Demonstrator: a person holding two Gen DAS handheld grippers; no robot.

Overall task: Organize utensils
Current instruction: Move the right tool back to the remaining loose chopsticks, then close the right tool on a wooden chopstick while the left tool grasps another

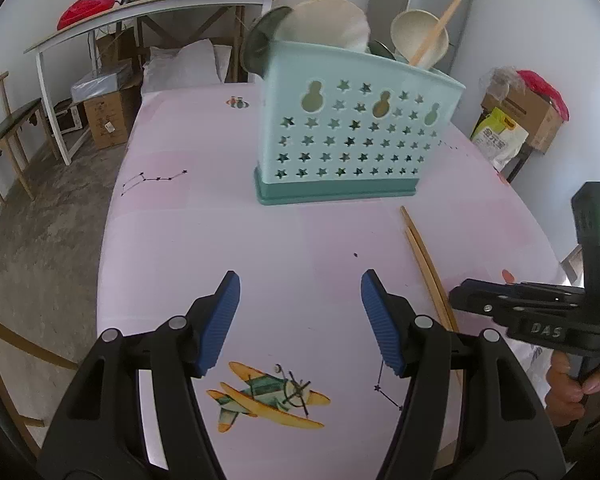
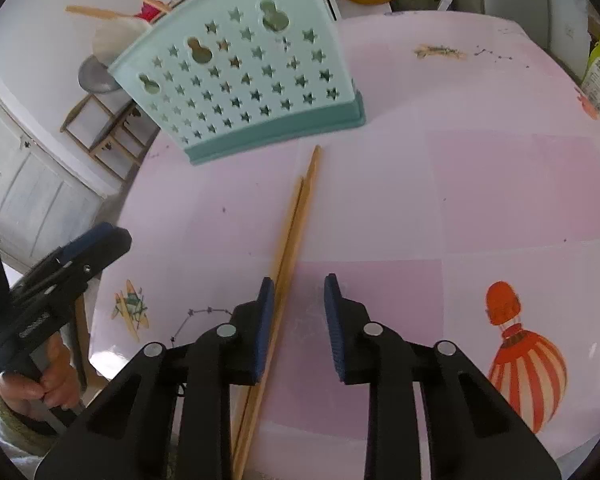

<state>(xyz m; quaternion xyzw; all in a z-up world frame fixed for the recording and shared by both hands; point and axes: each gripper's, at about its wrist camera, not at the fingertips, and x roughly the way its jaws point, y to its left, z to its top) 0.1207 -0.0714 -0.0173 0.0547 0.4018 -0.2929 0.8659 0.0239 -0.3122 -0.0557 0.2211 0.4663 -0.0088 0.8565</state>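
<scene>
A pale teal utensil holder point(image 1: 352, 132) point(image 2: 240, 80) with star-shaped holes stands upright on the pink table point(image 1: 204, 220) point(image 2: 480, 184). Cream spoons point(image 1: 418, 36), a dark ladle and wooden chopsticks stick out of its top. A pair of wooden chopsticks point(image 1: 424, 264) point(image 2: 296, 216) lies flat on the cloth in front of it. My right gripper point(image 2: 300, 280) point(image 1: 458, 296) is low over the near part of that pair. The sticks run beside its left pad with a gap to the right pad, so it is open. My left gripper point(image 1: 300, 280) point(image 2: 116, 236) is open and empty.
The tablecloth carries printed pictures: an aeroplane point(image 1: 266, 396) and a red striped balloon point(image 2: 524, 372). The table's rounded edge drops to the floor on the left. A white side table point(image 1: 140, 8), cardboard boxes point(image 1: 108, 116) and wooden chairs stand beyond it. A person's hands grip both handles.
</scene>
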